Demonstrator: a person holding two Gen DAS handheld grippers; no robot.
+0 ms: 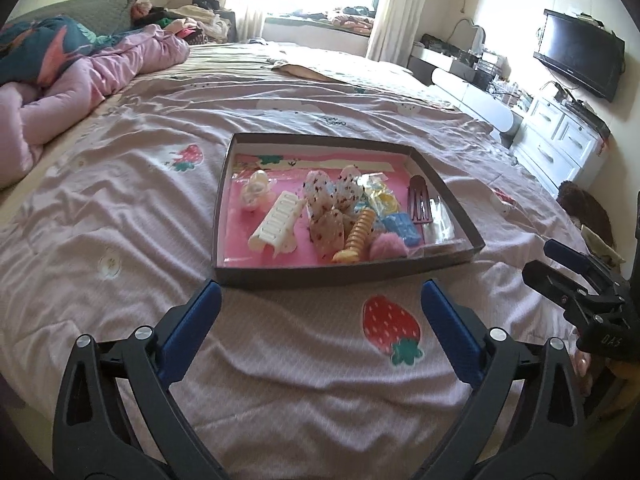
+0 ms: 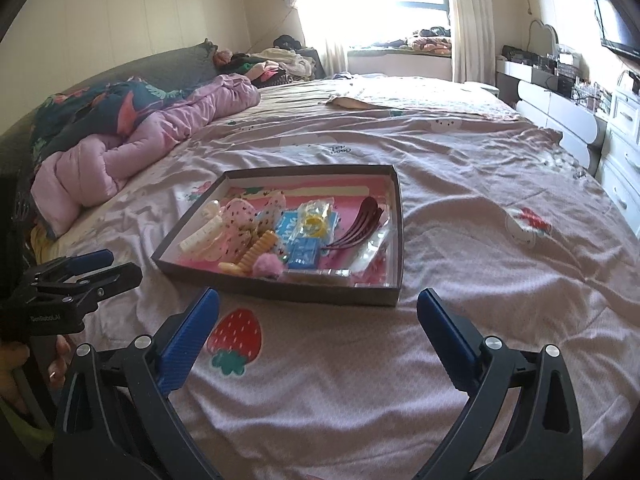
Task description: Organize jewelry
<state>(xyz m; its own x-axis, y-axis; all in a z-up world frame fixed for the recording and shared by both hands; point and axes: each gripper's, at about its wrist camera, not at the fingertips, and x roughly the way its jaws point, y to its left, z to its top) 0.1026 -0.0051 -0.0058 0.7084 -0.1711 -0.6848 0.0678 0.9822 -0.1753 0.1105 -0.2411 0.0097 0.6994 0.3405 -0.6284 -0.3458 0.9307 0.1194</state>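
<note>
A shallow dark tray (image 1: 340, 274) with a pink floor lies on the bed sheet, and the right wrist view shows the tray (image 2: 280, 292) too. Inside it are a white claw clip (image 1: 276, 226), spotted hair clips (image 1: 328, 208), an orange spiral tie (image 1: 358, 234), a pink pompom (image 1: 386, 246), a blue packet (image 1: 402, 228) and a maroon comb clip (image 1: 420, 200). My left gripper (image 1: 320, 294) hovers just short of the tray's near wall, open and empty. My right gripper (image 2: 318, 298) is also open and empty, a little back from the tray's near right corner. Nothing is held.
A bunched pink quilt (image 1: 80, 88) and dark pillows lie at the bed's far left. White drawers (image 1: 560, 140) and a wall TV (image 1: 580, 56) stand beyond the bed's right edge. A strawberry print (image 1: 390, 330) marks the sheet between the grippers.
</note>
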